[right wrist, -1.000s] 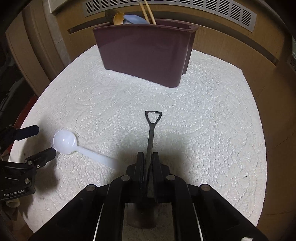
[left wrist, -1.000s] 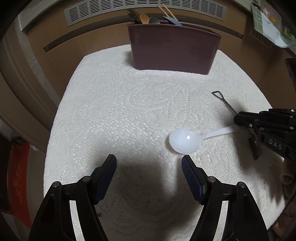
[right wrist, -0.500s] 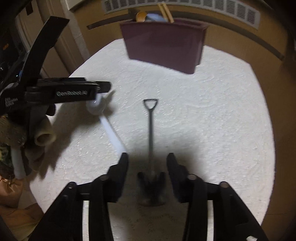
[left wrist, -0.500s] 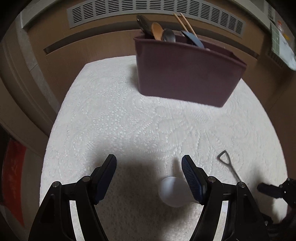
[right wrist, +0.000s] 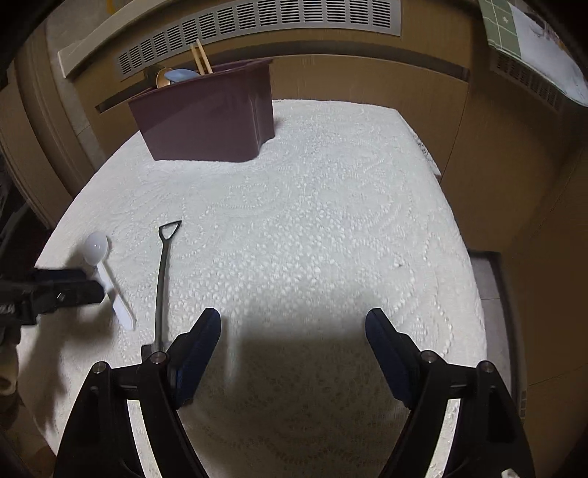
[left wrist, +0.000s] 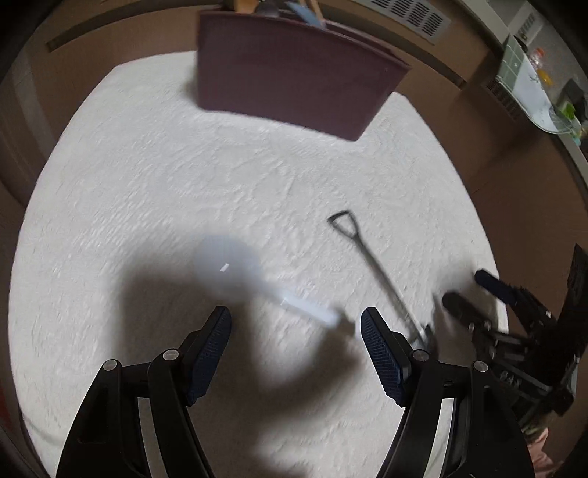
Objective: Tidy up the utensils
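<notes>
A white plastic spoon [left wrist: 228,264] lies on the lace-covered table, and its handle end reaches in between the tips of my left gripper [left wrist: 296,331]. That gripper is open and its pads do not touch the handle. To the right lies a black shovel-shaped spoon [left wrist: 378,275]. In the right wrist view, this black spoon [right wrist: 161,272] rests just left of my right gripper [right wrist: 294,327]. The right gripper's jaws are opening with nothing between them. The left gripper [right wrist: 73,285] hovers at the white spoon [right wrist: 97,244]. The maroon utensil holder [right wrist: 209,117] stands at the far edge.
The holder contains chopsticks [right wrist: 200,57], a wooden spoon and other utensils. A white lace cloth [right wrist: 330,220] covers the table, which drops off at the right edge toward the floor [right wrist: 488,279]. Wood panelling with a vent grille [right wrist: 257,18] stands behind it.
My right gripper let go of the black shovel spoon, opened wide and shifted right. My left gripper swung over toward the white spoon's handle.
</notes>
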`<state>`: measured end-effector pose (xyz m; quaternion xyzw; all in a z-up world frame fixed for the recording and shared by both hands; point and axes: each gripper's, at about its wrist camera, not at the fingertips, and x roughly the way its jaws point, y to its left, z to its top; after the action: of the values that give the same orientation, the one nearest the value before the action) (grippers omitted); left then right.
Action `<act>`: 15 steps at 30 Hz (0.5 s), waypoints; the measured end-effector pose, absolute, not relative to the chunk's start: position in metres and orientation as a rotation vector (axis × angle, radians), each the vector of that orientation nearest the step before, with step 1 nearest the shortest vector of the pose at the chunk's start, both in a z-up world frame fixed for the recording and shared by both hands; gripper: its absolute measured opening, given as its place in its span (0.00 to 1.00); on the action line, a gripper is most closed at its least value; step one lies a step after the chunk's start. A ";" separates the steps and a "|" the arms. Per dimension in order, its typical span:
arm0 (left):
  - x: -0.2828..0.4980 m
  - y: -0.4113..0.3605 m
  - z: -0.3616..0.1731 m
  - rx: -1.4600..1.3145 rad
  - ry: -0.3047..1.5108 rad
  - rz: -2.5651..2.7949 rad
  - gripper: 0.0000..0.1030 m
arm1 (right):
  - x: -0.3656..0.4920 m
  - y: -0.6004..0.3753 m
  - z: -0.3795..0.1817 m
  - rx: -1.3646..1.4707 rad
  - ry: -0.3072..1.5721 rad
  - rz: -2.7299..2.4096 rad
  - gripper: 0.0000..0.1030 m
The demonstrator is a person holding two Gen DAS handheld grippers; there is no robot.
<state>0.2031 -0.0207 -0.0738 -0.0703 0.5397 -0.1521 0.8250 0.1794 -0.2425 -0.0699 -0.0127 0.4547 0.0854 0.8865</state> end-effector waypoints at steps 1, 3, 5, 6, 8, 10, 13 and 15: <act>0.209 -0.027 -0.074 -0.145 1.148 -0.349 0.71 | 0.178 -0.244 -0.069 -0.021 0.941 0.185 0.78; 0.221 -0.041 -0.073 -0.103 1.132 -0.387 0.71 | 0.174 -0.244 -0.068 -0.017 0.931 0.192 0.87; 0.231 -0.054 -0.073 -0.048 1.117 -0.422 0.71 | 0.172 -0.243 -0.069 -0.020 0.927 0.199 0.91; 0.235 -0.059 -0.073 -0.025 1.105 -0.431 0.71 | 0.173 -0.242 -0.070 -0.021 0.930 0.205 0.91; 0.240 -0.065 -0.074 0.016 1.094 -0.428 0.71 | 0.175 -0.241 -0.073 -0.018 0.945 0.212 0.91; 0.240 -0.067 -0.074 0.051 1.091 -0.424 0.72 | 0.177 -0.242 -0.075 -0.010 0.962 0.209 0.91; 0.230 -0.066 -0.076 0.142 1.076 -0.375 0.72 | 0.179 -0.244 -0.076 -0.004 0.967 0.209 0.93; 0.221 -0.062 -0.078 0.208 1.060 -0.340 0.72 | 0.179 -0.242 -0.077 -0.011 0.969 0.208 0.94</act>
<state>0.2215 -0.0619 -0.0780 0.0988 0.5022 -0.1611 0.8439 0.1786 -0.2423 -0.0767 -0.0053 0.4650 0.0997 0.8797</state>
